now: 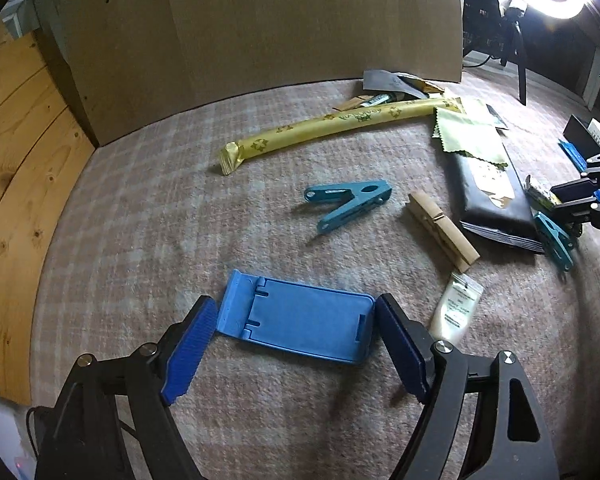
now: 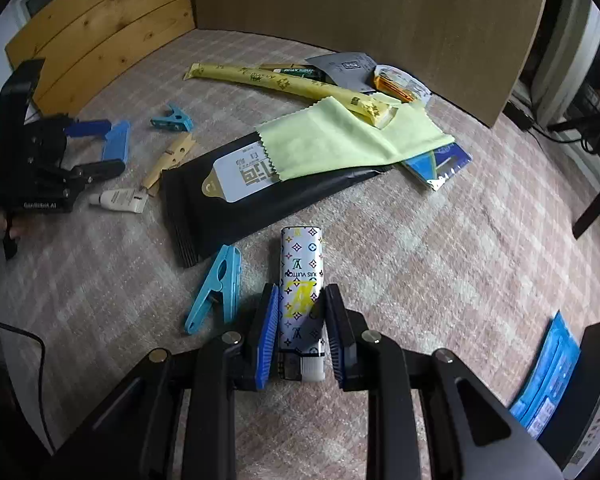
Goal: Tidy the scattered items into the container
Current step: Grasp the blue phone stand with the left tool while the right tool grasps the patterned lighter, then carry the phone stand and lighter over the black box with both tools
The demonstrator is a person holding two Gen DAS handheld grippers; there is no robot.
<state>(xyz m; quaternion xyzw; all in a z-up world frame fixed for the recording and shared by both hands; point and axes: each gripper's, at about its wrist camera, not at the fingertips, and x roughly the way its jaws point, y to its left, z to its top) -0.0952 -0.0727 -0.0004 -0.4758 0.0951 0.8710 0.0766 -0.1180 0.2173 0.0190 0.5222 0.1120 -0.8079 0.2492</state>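
A blue phone stand (image 1: 300,324) lies flat on the checked blanket (image 1: 148,208). My left gripper (image 1: 296,304) spans it, with a ribbed blue pad tip against each short end. In the right wrist view a white lighter with a printed pattern (image 2: 302,276) sits between the pads of my right gripper (image 2: 302,292), which press on both its sides close above the blanket. The left gripper (image 2: 114,148) shows at the far left there, with the stand (image 2: 118,140) between its fingers. The right gripper (image 1: 592,196) shows at the right edge of the left wrist view.
Scattered on the blanket: a teal clip (image 1: 348,204), a wooden peg (image 1: 442,232), a small white tube (image 1: 456,308), a long yellow packet (image 1: 332,128), a black pouch (image 2: 260,196) under a yellow cloth (image 2: 348,140), a blue clip (image 2: 218,288). A cardboard sheet (image 1: 260,28) stands behind; a dark box (image 2: 596,376) sits right.
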